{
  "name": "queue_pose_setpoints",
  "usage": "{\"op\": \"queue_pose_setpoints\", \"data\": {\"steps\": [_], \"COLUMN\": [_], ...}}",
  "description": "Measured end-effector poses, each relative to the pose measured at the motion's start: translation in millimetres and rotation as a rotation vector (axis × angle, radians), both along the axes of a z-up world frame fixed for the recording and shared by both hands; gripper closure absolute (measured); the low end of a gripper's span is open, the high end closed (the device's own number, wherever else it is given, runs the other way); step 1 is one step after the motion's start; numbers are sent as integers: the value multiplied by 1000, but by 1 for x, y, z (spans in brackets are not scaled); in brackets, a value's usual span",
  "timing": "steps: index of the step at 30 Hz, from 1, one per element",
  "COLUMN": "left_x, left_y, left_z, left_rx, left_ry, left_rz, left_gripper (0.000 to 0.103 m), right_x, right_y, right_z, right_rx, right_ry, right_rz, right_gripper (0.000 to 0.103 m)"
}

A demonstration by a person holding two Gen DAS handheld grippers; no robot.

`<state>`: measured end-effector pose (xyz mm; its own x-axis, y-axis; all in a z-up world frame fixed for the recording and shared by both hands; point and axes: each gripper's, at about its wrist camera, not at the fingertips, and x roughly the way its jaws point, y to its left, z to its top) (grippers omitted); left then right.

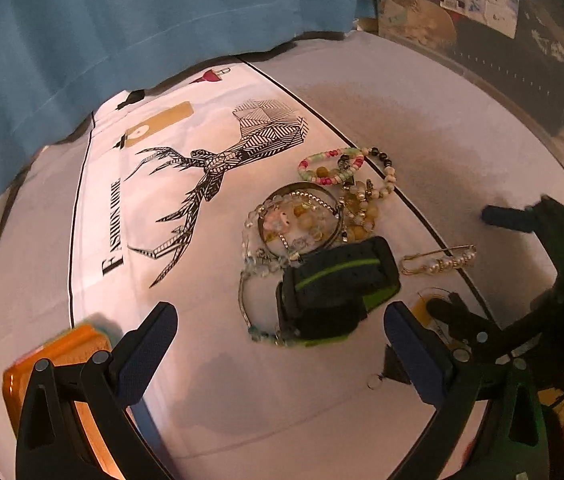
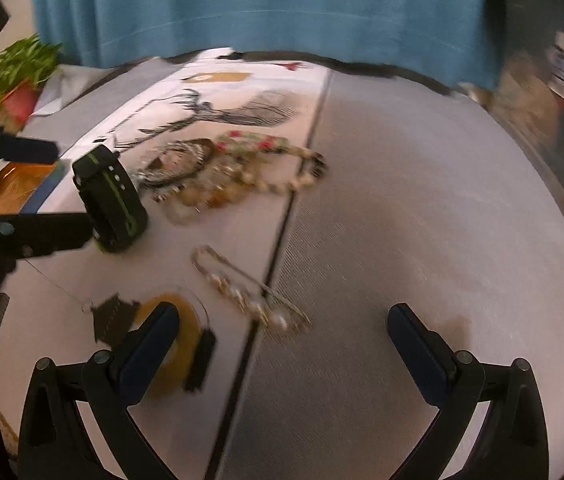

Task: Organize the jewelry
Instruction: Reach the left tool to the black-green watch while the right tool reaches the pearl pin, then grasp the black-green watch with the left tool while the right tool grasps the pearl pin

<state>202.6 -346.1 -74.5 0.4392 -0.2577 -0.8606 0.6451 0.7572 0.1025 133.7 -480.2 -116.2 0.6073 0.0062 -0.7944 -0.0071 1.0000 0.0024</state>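
A pile of beaded bracelets (image 1: 322,196) lies on the white deer-print cloth (image 1: 185,184); it also shows in the right wrist view (image 2: 225,168). A black watch with a green stripe (image 1: 334,292) sits in front of the pile, also seen from the right (image 2: 111,196). A pearl safety-pin brooch (image 1: 438,260) lies to its right (image 2: 249,292). Dark and mustard earrings (image 2: 173,332) lie near my right gripper's left finger. My left gripper (image 1: 282,344) is open just before the watch. My right gripper (image 2: 282,344) is open above the grey cloth.
An orange box (image 1: 65,364) sits at the left, behind my left gripper's finger, also in the right wrist view (image 2: 13,184). A blue curtain (image 2: 265,4) hangs behind the table. A potted plant (image 2: 13,76) stands at far left. Cluttered boxes (image 1: 462,4) are at the far right.
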Motion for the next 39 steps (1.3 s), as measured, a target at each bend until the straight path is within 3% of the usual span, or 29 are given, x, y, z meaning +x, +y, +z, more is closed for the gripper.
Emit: {"op": "queue_pose_setpoints", "data": {"steps": [2,4,5,6,7,8,9,15,22,29,39], "left_x": [6,12,14,17,18,20,19,-7,-48,-101,-181], "left_y": [0,-1,-2,-3,-2,-1,1,21,79,159,262], "left_z": [-3,-6,-8,-9,-7,-6,-4,20,67,97,100], "left_rx": [5,-8,-15,-34,-76,-103,-130,-181,-250,-254,-264], "left_ry": [13,33,40,68,88,102,119,73,12,-57,-87], "left_rz": [-3,-11,-15,-24,-32,-22,-21,-21,59,152,278], "left_gripper": [1,13,43,86,94,95,96,96,96,96,96], "right_x": [7,9,7,4,-1,-2,-3,-22,-58,-106,-163], "right_y": [-1,0,1,4,8,13,18,20,35,88,183], "right_z": [0,1,1,4,9,12,12,24,60,94,106], "right_rx": [1,-2,1,1,-1,-13,-42,-12,14,49,59], "right_ry": [4,4,-2,-22,-53,-60,-51,-83,-117,-168,-177], "right_rz": [14,11,12,27,57,76,71,-1,-96,-117,-25], "right_gripper": [0,0,1,11,28,84,91,91,91,91,91]}}
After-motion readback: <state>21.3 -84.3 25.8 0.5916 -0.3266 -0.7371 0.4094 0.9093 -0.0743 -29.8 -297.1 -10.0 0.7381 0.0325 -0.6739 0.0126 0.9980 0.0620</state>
